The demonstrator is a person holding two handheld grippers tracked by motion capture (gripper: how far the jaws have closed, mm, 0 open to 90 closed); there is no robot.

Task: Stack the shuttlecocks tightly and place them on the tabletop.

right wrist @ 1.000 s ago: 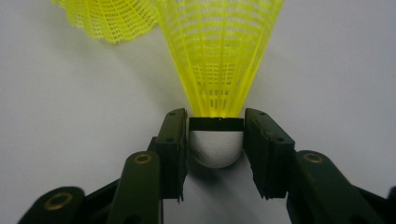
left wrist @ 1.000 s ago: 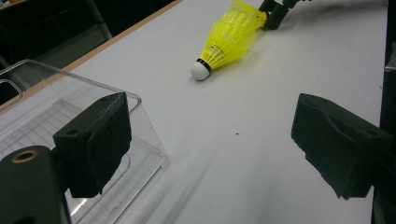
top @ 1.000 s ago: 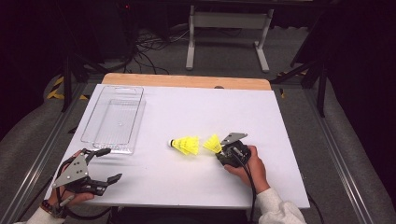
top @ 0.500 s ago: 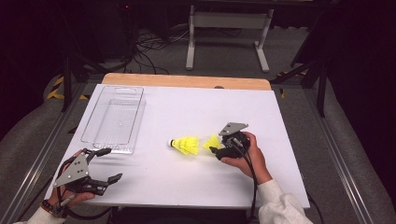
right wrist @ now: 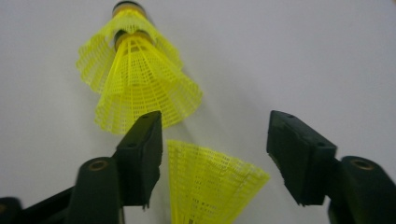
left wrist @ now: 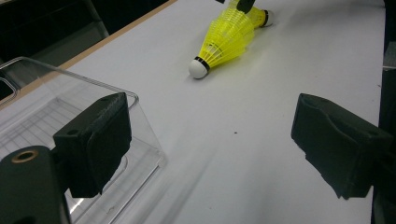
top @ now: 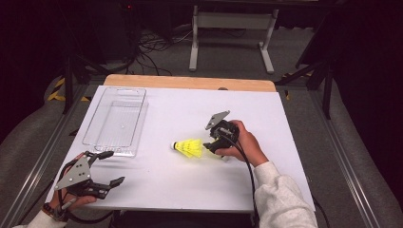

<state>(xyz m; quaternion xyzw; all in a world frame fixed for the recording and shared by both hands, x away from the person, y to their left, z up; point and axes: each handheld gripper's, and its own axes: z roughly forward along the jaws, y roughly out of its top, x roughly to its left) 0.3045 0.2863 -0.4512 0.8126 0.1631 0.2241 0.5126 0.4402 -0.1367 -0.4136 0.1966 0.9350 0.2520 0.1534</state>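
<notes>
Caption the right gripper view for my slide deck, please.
Right gripper with open jaws over a yellow shuttlecock skirt; nested yellow shuttlecocks lie beyond on the white table.

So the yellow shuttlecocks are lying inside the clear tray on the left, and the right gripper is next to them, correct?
Not quite. The high view shows the yellow shuttlecocks on the bare white table, apart from the clear tray, which holds nothing. The right gripper is indeed beside them.

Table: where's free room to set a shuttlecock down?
Free: the white table between the left gripper and the stacked shuttlecocks; also the far strip beyond them, right of the clear tray. Crowded at the right gripper.
</notes>
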